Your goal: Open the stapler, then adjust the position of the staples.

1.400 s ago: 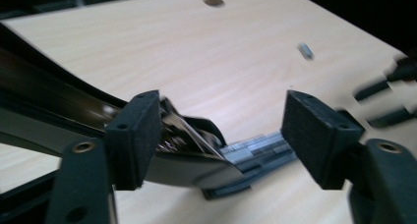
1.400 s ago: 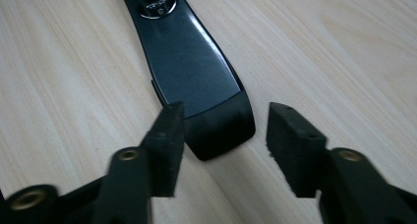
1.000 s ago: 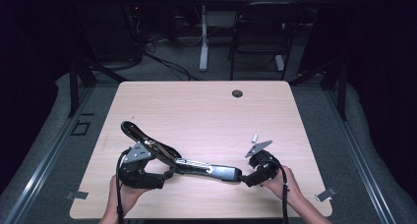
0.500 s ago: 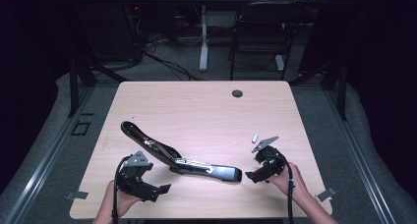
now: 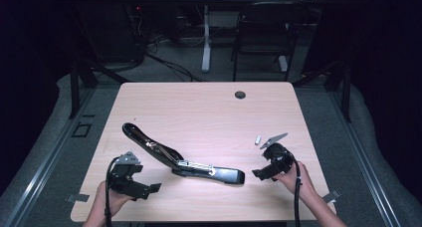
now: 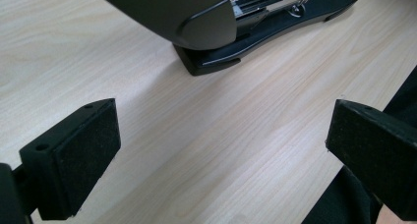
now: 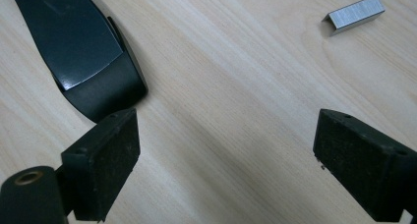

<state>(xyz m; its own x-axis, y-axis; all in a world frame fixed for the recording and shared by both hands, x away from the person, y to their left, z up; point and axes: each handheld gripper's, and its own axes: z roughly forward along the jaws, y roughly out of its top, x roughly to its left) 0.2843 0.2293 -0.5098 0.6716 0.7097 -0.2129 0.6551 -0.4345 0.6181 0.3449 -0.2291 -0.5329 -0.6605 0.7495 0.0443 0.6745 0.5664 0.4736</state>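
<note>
A dim room surrounds a pale wood-grain desk [image 5: 209,107], with a dark chair [image 5: 261,43] and loose cables on the grey floor behind it.

The left hand-held gripper [image 5: 149,188] hovers low over the near left part of the desk, held by the person's left hand [image 5: 107,199]. Its jaws are spread wide and grasp nothing; they have just been opening, and bare wood lies between the pads [image 6: 86,157]. In the left gripper view the stapler [image 6: 236,22] lies just beyond the jaws, apart from them, its hinged end nearest.

The right hand-held gripper [image 5: 256,173] sits at the near right, held by the right hand [image 5: 293,179]. Its jaws too are released and wide, having just been opening further, with nothing but desk between them. In the right gripper view the rounded front end of the stapler [image 7: 83,57] lies just beyond the left pad [image 7: 105,165], very close, though I cannot tell whether it touches.

The black stapler [image 5: 184,160] rests on the desk between the two grippers, swung open: its base lies flat, pointing toward the right gripper, while its top arm slants back and left, baring the metal staple channel.

A small strip of staples [image 7: 355,13] lies on the desk beyond the right gripper, well apart from the stapler. A round grommet [image 5: 240,94] sits near the far edge.
</note>
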